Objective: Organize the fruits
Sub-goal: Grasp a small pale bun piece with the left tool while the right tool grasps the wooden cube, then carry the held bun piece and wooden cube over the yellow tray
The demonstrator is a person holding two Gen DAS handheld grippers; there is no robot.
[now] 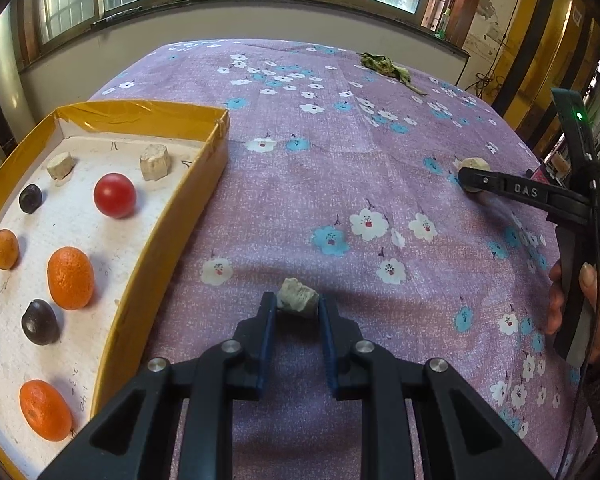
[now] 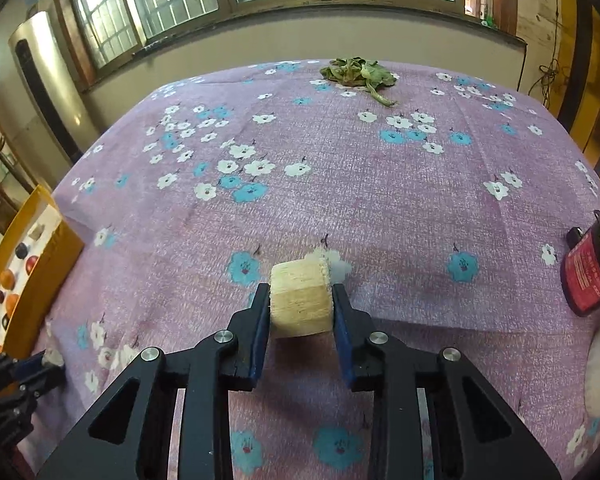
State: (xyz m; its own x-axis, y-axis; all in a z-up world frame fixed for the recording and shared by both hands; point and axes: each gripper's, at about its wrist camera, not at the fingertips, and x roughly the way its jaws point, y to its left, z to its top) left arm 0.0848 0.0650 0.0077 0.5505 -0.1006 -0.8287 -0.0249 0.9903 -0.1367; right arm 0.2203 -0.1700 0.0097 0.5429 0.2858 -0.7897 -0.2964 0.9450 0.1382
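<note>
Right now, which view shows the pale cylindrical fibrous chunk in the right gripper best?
The right wrist view: the pale cylindrical chunk fills the centre, clamped between the right gripper pads, its fibrous side and cut face clear. The left wrist view shows only a sliver of it behind the gripper's finger.

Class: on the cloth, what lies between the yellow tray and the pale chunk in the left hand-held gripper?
Nothing: only bare flowered cloth separates tray and chunk, per the left wrist view.

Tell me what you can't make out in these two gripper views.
- Left wrist view: the pale chunk behind the right gripper, mostly covered by its fingers.
- Left wrist view: the box, its near end cut off by the frame edge.
- Right wrist view: the red item, cut off at the right edge, label too small.
</note>
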